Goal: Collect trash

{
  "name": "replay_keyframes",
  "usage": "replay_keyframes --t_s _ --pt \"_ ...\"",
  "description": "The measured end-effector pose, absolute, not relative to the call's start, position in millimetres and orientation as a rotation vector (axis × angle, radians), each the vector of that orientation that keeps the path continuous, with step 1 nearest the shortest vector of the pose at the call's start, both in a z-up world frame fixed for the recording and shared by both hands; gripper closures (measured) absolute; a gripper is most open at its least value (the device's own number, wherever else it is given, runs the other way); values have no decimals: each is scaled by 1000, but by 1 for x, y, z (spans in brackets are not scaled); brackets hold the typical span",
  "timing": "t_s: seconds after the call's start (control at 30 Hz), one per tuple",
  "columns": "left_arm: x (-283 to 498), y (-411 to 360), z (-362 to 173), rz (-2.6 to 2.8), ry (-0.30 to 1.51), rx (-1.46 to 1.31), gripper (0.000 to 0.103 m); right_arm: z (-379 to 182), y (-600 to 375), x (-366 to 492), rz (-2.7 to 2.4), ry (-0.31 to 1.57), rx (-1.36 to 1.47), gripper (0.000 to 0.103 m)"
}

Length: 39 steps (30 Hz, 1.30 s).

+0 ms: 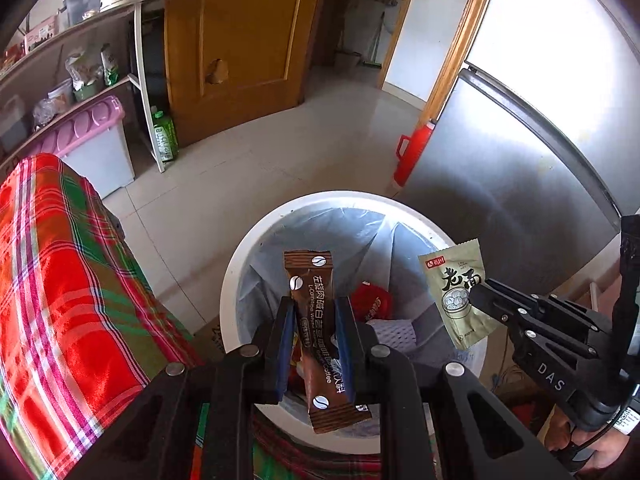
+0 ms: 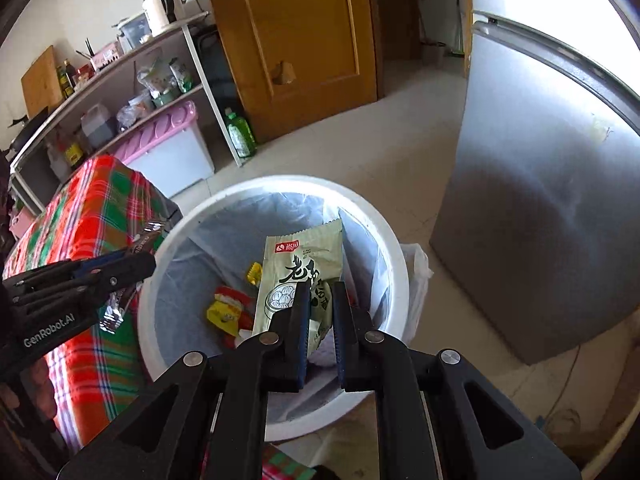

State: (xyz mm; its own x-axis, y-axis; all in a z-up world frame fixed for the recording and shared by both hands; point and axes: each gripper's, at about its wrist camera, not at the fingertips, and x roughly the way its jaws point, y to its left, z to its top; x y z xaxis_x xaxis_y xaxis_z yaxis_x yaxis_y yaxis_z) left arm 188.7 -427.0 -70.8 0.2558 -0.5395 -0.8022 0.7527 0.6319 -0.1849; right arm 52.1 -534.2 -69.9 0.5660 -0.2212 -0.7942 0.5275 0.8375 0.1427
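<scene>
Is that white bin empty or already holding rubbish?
Holding rubbish: red and yellow wrappers lie on the liner inside the white bin.

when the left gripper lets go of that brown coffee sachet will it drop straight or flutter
Brown coffee sachet looks flat and thin, so probably light and apt to flutter. It stands unsupported above the left gripper, suggesting some stiffness. The white bin lies directly below, so it likely lands inside.

A plaid cloth (image 1: 60, 280) (red and green), a silver fridge (image 1: 520, 152), a wooden door (image 1: 248, 40).
</scene>
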Motion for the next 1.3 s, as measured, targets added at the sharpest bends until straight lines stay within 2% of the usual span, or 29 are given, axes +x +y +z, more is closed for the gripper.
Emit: replay_keyframes --t_s 0.1,0.17,0.2,0.27,0.3,0.33,0.53,0.67,1.3 --pt "190 -429 -76 -886 980 269 81 -77 -534 56 -441 886 385 91" --pt "191 -430 -80 -881 993 269 67 -80 -533 57 -443 896 378 88" --pt "191 -430 -81 -882 994 269 65 -80 -532 57 -439 897 376 84" --pt "191 -430 -81 -886 993 268 64 -80 -532 57 -443 891 374 74" --pt "191 -430 -81 -881 993 267 64 -79 -532 56 -447 888 375 62" --pt "191 -430 -81 -879 993 267 59 -78 -532 56 -447 883 378 56" --pt "186 -425 -75 -882 974 256 50 -69 -527 50 -456 853 376 55" --pt "179 -415 -67 -862 938 249 49 -63 -517 46 -471 835 343 55" --pt "141 -359 -47 -797 812 249 48 -49 -469 9 -541 782 292 55"
